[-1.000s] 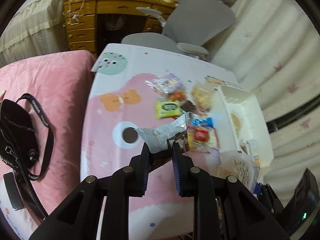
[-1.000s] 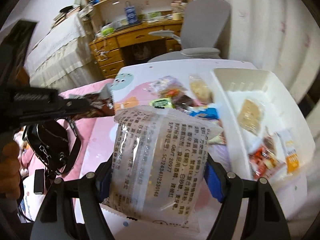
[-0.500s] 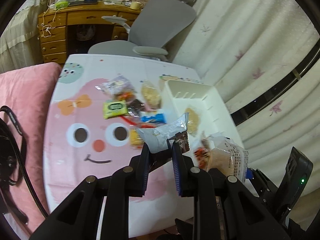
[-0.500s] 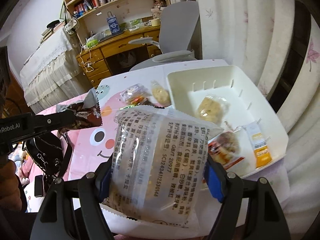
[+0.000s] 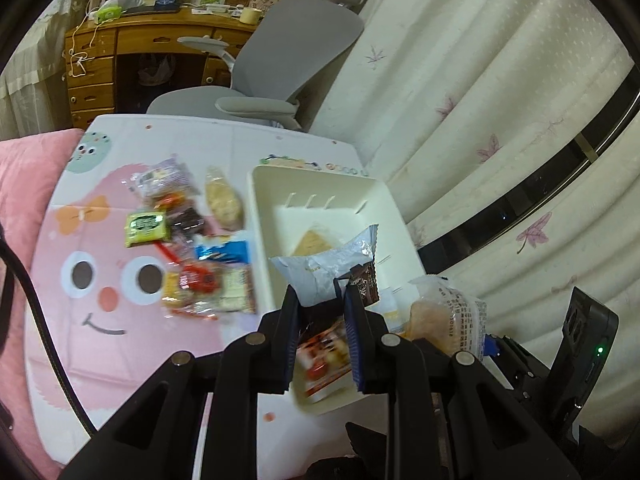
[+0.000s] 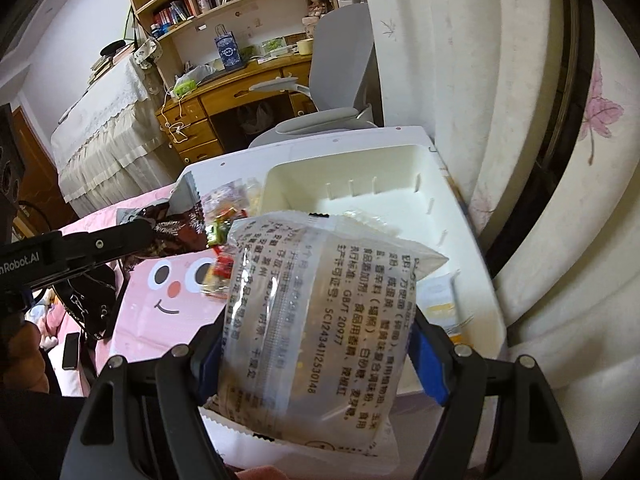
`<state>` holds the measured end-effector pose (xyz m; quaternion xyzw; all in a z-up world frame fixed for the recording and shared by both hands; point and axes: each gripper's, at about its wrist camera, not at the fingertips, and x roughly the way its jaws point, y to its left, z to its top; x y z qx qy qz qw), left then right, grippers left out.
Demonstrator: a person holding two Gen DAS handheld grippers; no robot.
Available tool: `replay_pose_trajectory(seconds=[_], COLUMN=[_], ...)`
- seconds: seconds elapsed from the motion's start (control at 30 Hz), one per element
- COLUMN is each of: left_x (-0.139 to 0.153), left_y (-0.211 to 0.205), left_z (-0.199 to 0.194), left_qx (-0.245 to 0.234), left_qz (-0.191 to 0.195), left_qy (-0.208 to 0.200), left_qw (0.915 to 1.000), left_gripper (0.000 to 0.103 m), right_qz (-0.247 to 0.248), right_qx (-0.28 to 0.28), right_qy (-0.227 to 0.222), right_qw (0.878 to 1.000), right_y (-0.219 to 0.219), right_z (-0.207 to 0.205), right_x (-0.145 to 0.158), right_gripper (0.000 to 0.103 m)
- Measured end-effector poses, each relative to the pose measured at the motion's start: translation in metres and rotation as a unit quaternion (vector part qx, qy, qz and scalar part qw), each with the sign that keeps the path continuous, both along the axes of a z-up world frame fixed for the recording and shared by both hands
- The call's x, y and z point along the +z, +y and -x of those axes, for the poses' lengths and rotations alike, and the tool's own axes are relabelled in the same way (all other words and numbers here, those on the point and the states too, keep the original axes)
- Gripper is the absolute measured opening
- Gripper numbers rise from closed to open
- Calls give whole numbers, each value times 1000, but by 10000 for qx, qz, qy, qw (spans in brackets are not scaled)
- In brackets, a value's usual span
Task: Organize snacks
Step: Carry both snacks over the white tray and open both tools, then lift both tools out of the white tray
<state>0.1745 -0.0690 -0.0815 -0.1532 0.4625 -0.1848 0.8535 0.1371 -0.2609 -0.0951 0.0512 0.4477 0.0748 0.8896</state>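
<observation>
In our left gripper the fingers are closed down on a brown-and-silver snack wrapper, which sticks up from between them and hangs above the near half of the white bin. Our right gripper is spread wide and clamped on a large clear packet printed with black text; that packet hovers over the bin's near end. Inside the bin lie a pale triangular snack and, right under the left fingers, a red-and-orange packet. The remaining snacks sit in a loose pile on the pink cartoon-face table cover, just left of the bin.

Compared with a second ago, we have carried both grippers rightward: the wrapper, which then hung over the table's cartoon face, is now above the bin, and the clear packet has travelled from over the table edge to over the bin. Neither grip has changed.
</observation>
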Motion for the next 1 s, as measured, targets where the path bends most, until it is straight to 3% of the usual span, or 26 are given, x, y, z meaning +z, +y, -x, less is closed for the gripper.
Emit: replay_pose_trajectory(seconds=[0.47, 0.53, 0.57, 0.63, 0.73, 0.83, 1.0], left_x=[0, -3, -5, -8, -10, -12, -16], left_y=[-75, -78, -79, -79, -77, -75, -70], left_z=[-5, -7, -8, -9, -8, -6, -2], left_qx=[79, 154, 191, 290, 341, 389, 406], left_qz=[124, 17, -38, -152, -168, -254, -359], left_qy=[-275, -188, -131, -25, 14, 78, 218], left_qw=[9995, 9997, 9997, 9995, 9993, 9989, 9983], left_gripper=[22, 32, 46, 63, 67, 76, 77], right_qz=[50, 48, 21, -50, -25, -115, -179], right_qx=[591, 672, 703, 722, 674, 638, 650], right_qy=[-167, -137, -98, -2, 220, 114, 194], right_qw=[9981, 9976, 9975, 9974, 9975, 9978, 9975], right_y=[-63, -65, -66, -70, -75, -79, -75], right_z=[-17, -20, -21, -26, -29, -26, -24], right_x=[4, 3, 1, -3, -12, -9, -13], right_gripper=[78, 80, 83, 83, 85, 85, 85])
